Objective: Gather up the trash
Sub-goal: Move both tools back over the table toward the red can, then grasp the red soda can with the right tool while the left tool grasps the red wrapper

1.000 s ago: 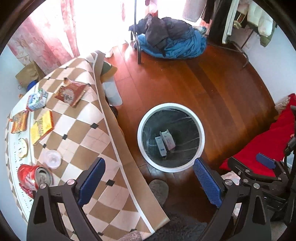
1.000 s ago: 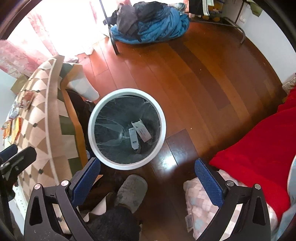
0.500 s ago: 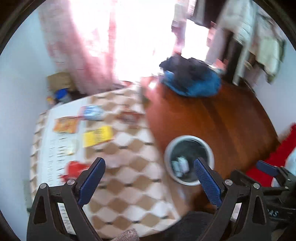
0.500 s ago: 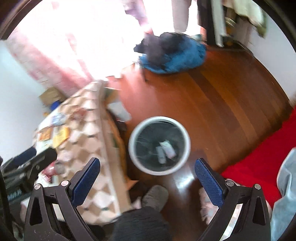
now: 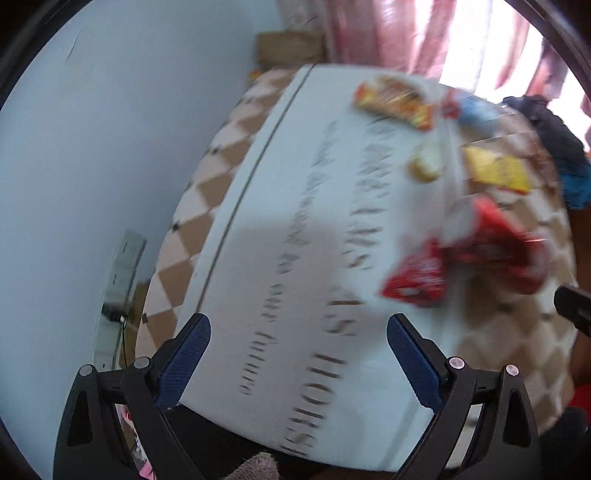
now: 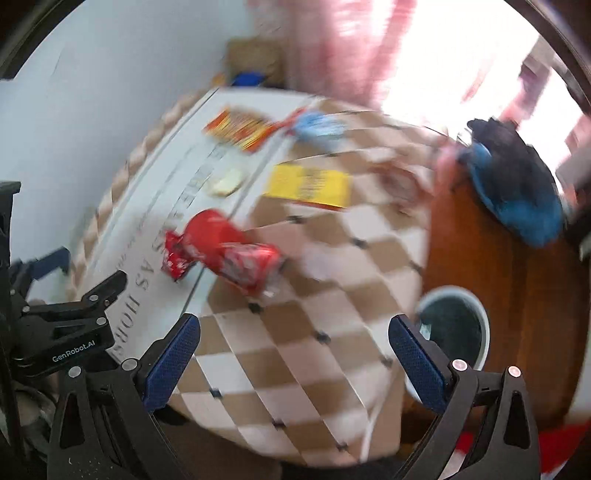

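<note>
Both views are motion-blurred. Trash lies on the table (image 6: 314, 302): a crushed red can (image 6: 240, 254) (image 5: 495, 243) with a red wrapper (image 6: 175, 256) (image 5: 413, 280) beside it, a yellow packet (image 6: 308, 186) (image 5: 495, 171), an orange-red packet (image 6: 238, 127) (image 5: 393, 101), a blue-white packet (image 6: 319, 125) (image 5: 474, 109) and a small round pale item (image 6: 227, 182) (image 5: 424, 166). The white-rimmed bin (image 6: 454, 325) stands on the floor to the table's right. My left gripper (image 5: 295, 363) is open and empty above the table's white lettered part. My right gripper (image 6: 291, 360) is open and empty above the checkered cloth.
A pale wall (image 5: 92, 166) runs along the table's left side. Pink curtains (image 5: 424, 33) and a cardboard box (image 5: 290, 48) stand behind the table. A blue and dark clothes pile (image 6: 517, 184) lies on the wooden floor (image 6: 517, 280). The left gripper's body (image 6: 59, 332) shows in the right view.
Both grippers have swung left from over the bin to over the table. The bin has left the left view and now sits low right in the right view. Both stay open.
</note>
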Demonstrator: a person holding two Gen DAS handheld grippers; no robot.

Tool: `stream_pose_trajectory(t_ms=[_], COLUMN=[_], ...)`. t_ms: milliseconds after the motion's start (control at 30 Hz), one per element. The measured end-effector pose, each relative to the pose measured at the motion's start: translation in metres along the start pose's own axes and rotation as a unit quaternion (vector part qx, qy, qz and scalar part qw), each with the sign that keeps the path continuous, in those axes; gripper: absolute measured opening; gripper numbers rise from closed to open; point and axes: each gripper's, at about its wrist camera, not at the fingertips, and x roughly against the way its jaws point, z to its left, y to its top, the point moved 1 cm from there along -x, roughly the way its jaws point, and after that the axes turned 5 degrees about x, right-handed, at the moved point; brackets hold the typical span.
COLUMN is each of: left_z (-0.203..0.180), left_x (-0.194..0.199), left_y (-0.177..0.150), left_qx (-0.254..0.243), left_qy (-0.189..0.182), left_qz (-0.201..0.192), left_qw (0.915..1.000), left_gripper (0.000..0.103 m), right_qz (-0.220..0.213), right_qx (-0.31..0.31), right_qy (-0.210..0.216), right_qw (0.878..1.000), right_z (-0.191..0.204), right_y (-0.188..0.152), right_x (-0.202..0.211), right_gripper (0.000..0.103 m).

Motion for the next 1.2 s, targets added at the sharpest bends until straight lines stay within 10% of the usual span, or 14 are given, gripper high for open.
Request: stream_pose_trajectory(t_ms=[233,333,467,833,1067,1200], left_z=[0.018,0.013,0.007,-0.054,-0.092,-0.096], left_x=[-0.033,-0.038,-0.028,-0.022,-0.042,-0.043], left_y=[-0.001,0.000,0.008,0.030,0.031,0.030], left_qx=[0.012,0.003,-0.005,-0.071,-0.113,-0.117], left_qy=[-0.004,-0.011,-0.027,-0.146,-0.144,-0.139], left_qz=[0.027,0.027,0.026,0.048,0.068,0.064], left_qw=[0.9996,0.9996,0.9993,0.9856,0.9807,0.9814], left_gripper=[0.098,0.098,0.098,0.097,0.047,0.035], right_qz=[0.078,0.120,0.146,0.140,0.107,0.101], right_qx=[0.144,0.159,0.114,-0.123,-0.232,-0.237], right_qy=[-0.054,-0.065,-0.051,0.072,0.096,0.095], right_qw=[0.985,0.978,0.981,0.980,0.962,0.961], right_z=[0.080,0.086,0.072,0.013,-0.017,-0.019], right_y=[0.055,0.061,0.059,0.005,-0.042,-0.042], right_x=[-0.084,-0.110,-0.128,-0.093,-0.080,-0.081], right_gripper=[0.102,0.081,0.050,0.039,0.039,0.039])
